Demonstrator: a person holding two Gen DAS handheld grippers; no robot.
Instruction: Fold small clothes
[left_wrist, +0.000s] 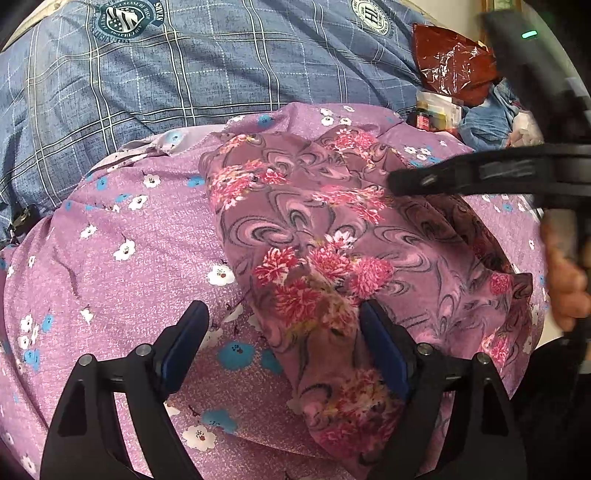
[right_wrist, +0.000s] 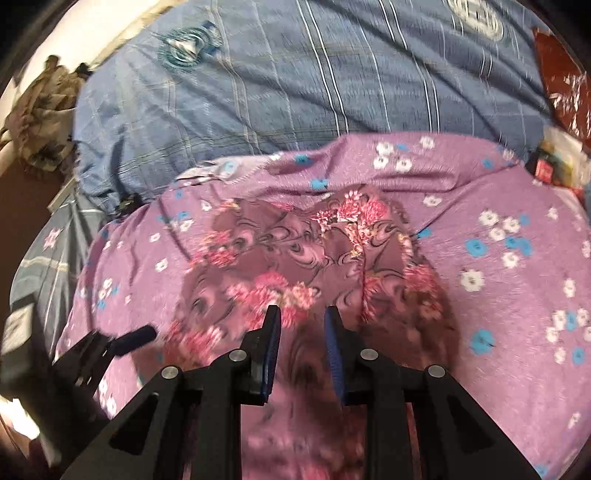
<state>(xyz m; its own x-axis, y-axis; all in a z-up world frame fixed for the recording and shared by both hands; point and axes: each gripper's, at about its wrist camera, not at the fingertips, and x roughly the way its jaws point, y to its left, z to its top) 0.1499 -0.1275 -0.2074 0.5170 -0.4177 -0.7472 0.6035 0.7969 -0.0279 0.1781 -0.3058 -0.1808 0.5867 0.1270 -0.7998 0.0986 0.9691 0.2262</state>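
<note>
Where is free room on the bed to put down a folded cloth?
Free: the blue checked bedcover beyond the purple flowered sheet, and that sheet's bare part left of the pink floral garment. Crowded: the far right corner, with a red plastic bag and small items.

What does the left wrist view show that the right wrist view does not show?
Only the left wrist view shows a person's hand and blue denim cloth. Only the right wrist view shows a heap of brownish cloth at far left. Both show the swirl-patterned garment on the purple flowered sheet, the blue checked cover and a red plastic bag.
</note>
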